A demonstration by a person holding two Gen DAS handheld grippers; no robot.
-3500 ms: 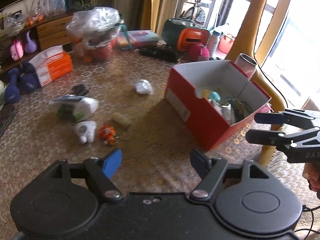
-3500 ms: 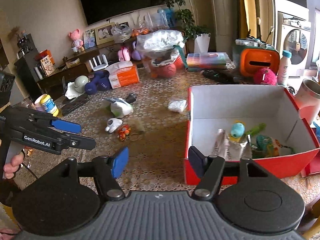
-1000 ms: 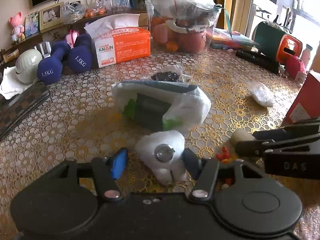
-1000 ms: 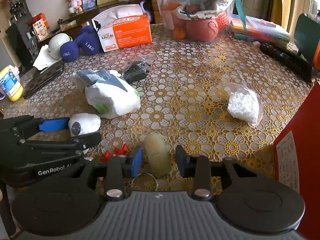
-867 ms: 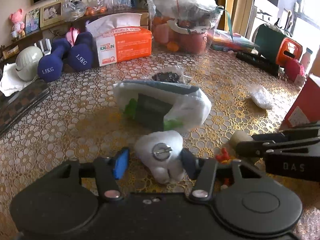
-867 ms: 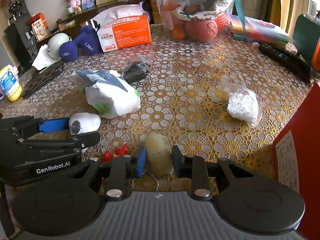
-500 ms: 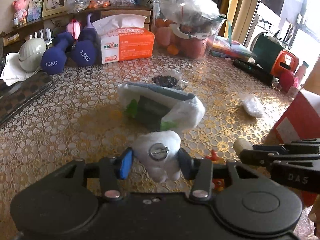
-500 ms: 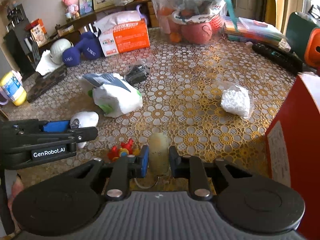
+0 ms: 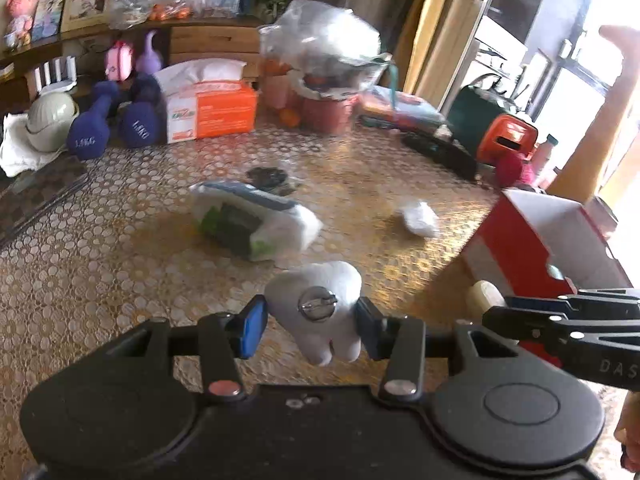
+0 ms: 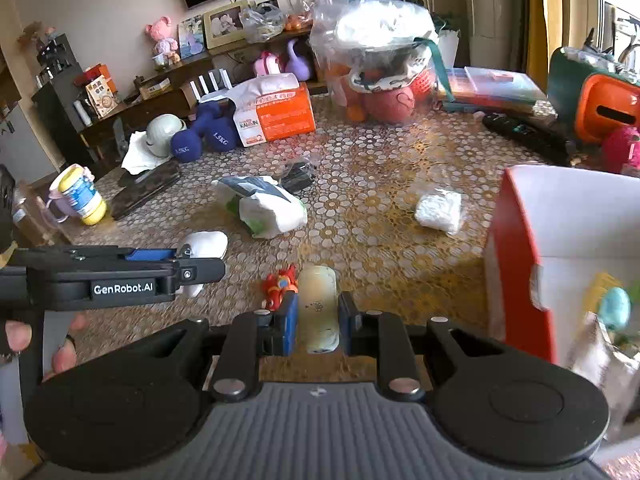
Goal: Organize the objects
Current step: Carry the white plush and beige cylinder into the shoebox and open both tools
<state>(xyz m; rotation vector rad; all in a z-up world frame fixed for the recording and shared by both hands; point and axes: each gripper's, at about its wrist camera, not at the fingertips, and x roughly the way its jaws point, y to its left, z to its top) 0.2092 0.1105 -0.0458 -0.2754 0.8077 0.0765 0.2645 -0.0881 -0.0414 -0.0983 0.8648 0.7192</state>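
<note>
White tooth toy (image 9: 316,308) now clamped in my left hand-held gripper (image 9: 310,326), cream tube (image 10: 318,308) in the right (image 10: 318,320); both lifted off the bench (image 10: 380,208), red box (image 10: 516,256) next I'd guess.

Each hand-held tool is a black plastic body with two round, disc-shaped housings at the near corners and a silver screw head on each finger link. The left gripper (image 9: 310,330) has one blue pad and one dark pad; seen from the side in the right wrist view it carries white "GenRobot.AI" lettering. The right gripper (image 10: 318,322) has a ribbed grey top plate and blue-faced fingers (image 10: 289,322), and its side shows the letters "DAS".
</note>
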